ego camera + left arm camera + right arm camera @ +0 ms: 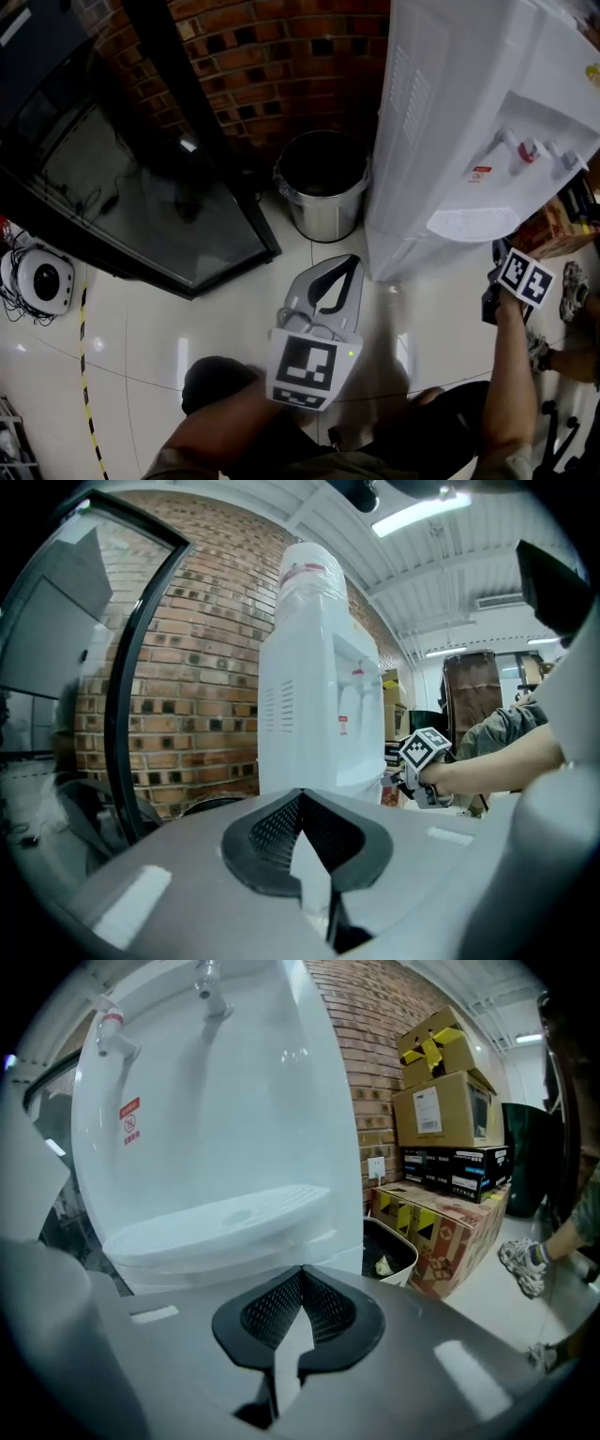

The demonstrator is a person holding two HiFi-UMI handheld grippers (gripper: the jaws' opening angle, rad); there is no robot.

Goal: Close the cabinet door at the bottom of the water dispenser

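Before the water dispenser (450, 122), left gripper (300, 797) and right gripper (302, 1272) hold jaws clenched — empty.

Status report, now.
Left gripper jaws shut, empty. Right gripper jaws shut, empty, facing water dispenser front. Cabinet door not in view. Nothing seen blocking.

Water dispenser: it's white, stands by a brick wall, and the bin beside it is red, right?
Only the colour is off: the bin beside the white water dispenser is silver-grey, not red, as the head view shows. The brick wall is there.
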